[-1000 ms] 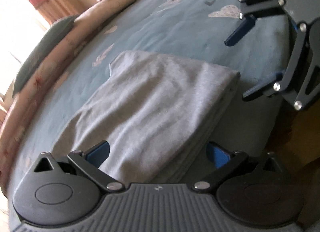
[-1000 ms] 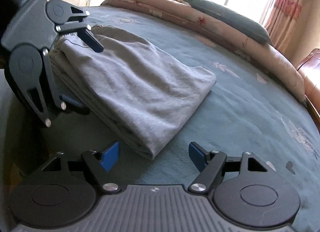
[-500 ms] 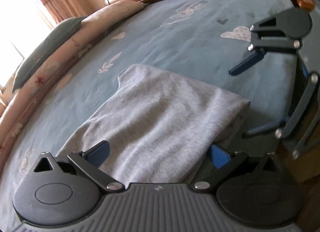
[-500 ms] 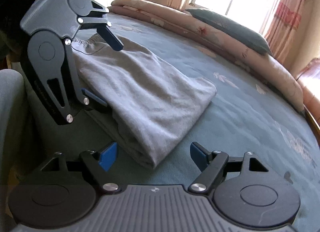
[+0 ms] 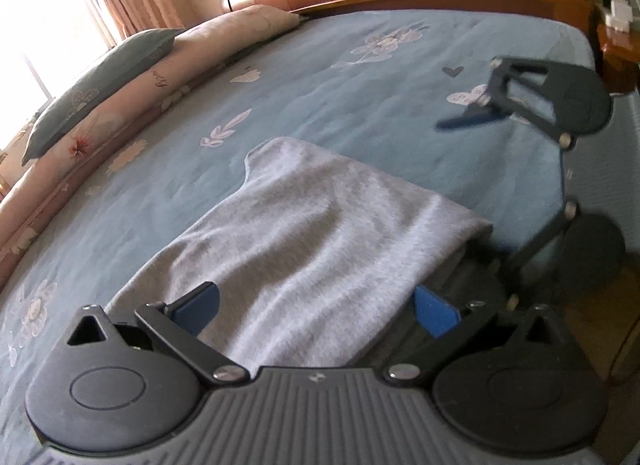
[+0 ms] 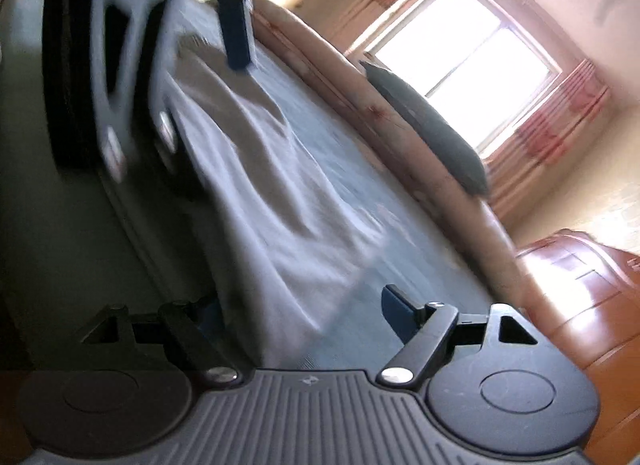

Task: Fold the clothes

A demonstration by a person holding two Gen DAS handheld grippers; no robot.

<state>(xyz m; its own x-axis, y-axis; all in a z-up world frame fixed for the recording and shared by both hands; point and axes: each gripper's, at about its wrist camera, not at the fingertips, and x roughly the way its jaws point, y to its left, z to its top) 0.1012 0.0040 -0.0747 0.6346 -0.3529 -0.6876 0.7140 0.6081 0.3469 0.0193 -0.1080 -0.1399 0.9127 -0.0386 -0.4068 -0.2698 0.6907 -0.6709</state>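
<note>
Nearest, the left tool (image 5: 316, 307) gapes wide across the near edge of the grey garment (image 5: 304, 241), which lies folded on the bed (image 5: 340, 105). Beyond, the right tool (image 6: 296, 307) is spread wide too, astride its corner. Any further fold wants both edges pinched evenly.

The whole right wrist view is smeared by motion blur. At its upper left, the dark frame of the left gripper (image 6: 120, 77) is cut off by the top edge. At lower left, the folded grey fabric garment (image 6: 256, 193) hides the right gripper's left blue fingertip. In the left wrist view, the garment's near edge vanishes behind the ribbed black gripper body (image 5: 316, 417).
</note>
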